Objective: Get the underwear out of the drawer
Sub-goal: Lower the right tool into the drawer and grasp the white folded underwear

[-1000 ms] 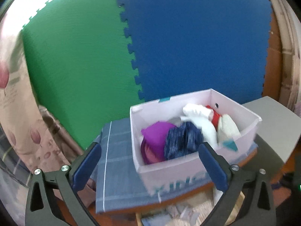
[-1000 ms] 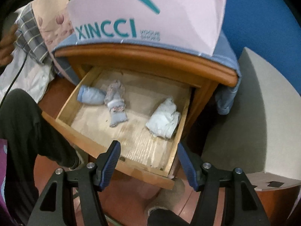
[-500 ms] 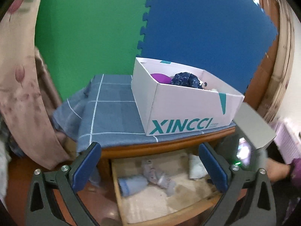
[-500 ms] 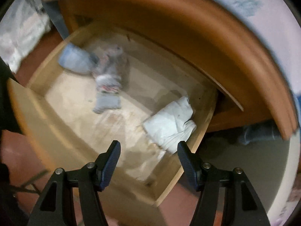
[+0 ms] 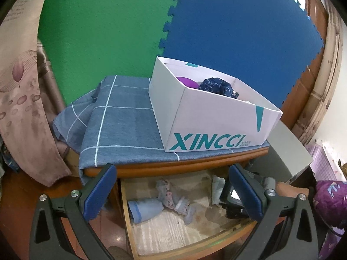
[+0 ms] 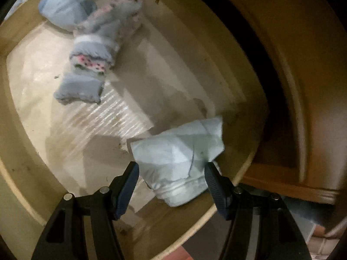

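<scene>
In the left wrist view, a pinkish patterned curtain (image 5: pixel 23 108) hangs at the far left in front of a wall covered with green (image 5: pixel 104 28) and blue foam mats (image 5: pixel 238 32). A blue checked cloth (image 5: pixel 121 125) covers the top of a wooden nightstand (image 5: pixel 173 168), and on it, toward the right, stands a white XINCCI box (image 5: pixel 208 125) holding purple and dark blue fabric. Below, the drawer (image 5: pixel 173 234) is pulled out. In it lie a rolled light blue piece (image 5: pixel 145 209) at the left, a speckled grey piece (image 5: pixel 173 199) just beside it, and a pale folded piece (image 5: pixel 216 186) at the right wall. The left tool (image 5: pixel 171 190) hangs in front of the nightstand with its jaws wide apart and nothing between them. The right tool (image 5: pixel 236 203) shows as a dark shape down inside the drawer's right side, partly hidden behind the left tool's finger.

In the right wrist view, the light blue roll (image 6: pixel 65 6) sits in the drawer's far left corner, touching the speckled grey underwear (image 6: pixel 95 54), which stretches toward the middle of the drawer floor (image 6: pixel 54 125). The pale folded underwear (image 6: pixel 180 156) lies against the right side wall, well apart from the other two. The right tool (image 6: pixel 171 173) points steeply down with its jaws partly open to either side of this pale piece; the right finger is at the fabric's edge, the left finger is just beside it, and neither pad presses on it. The view is somewhat blurred.
</scene>
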Demonstrator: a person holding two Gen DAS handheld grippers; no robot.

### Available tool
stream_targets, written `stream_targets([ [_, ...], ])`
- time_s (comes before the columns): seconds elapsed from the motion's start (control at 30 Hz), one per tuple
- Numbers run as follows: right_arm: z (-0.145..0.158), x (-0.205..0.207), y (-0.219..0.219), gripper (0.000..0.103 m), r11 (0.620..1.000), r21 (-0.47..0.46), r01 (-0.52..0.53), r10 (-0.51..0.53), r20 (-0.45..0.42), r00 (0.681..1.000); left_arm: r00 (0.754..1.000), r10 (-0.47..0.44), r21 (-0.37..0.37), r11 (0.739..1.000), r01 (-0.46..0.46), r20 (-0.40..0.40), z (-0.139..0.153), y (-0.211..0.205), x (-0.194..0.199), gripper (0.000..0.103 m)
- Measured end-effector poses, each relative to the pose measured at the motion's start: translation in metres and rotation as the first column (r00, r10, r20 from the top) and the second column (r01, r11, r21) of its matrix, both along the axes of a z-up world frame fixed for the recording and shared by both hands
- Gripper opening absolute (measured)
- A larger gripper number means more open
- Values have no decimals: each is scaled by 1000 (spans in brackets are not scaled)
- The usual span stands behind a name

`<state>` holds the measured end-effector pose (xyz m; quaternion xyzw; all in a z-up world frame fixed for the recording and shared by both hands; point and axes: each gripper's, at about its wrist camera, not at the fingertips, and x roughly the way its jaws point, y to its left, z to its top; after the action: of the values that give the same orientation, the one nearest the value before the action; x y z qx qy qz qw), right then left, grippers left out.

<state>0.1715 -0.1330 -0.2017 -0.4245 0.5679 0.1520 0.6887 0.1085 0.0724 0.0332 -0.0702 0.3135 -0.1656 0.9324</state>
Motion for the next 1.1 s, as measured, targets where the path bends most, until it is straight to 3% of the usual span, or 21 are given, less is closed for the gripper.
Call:
stream_targets([
  [0.23,-17,18,-4,74,1000,15,-23,23,-60,998,1000,-29,61,998,29,-2,-3,-14,1,103],
  [0.4,-19,18,-11,73,997,53,-61,65,-71,995,999,-34,71,997,35,-10,-5,-18,4,103],
  [0.43,-19,18,-13,71,997,59,-58,62,-70,996,999,-33,65,997,34,-13,-6,-17,5,103],
  [0.5,-17,16,-15,51,998,35,-60,62,-49,997,999,-30,44,999,31,-24,-7,-14,7,103],
  [0.6,-10,13,-23,42,998,61,-33,36,-49,998,999,-17,17,1000,18,-33,-8,-8,9,103],
  [0.73,-1,-7,-27,40,993,122,-12,23,-95,995,999,-7,-13,1000,7,-45,-8,-2,10,103],
  [0.87,21,-31,-24,40,982,189,-16,39,-121,992,999,-2,-27,1000,0,-54,-9,0,12,103],
  [1.1,101,-70,-30,40,932,363,-18,36,-41,998,999,-10,-3,1000,10,-43,-8,-4,8,103],
])
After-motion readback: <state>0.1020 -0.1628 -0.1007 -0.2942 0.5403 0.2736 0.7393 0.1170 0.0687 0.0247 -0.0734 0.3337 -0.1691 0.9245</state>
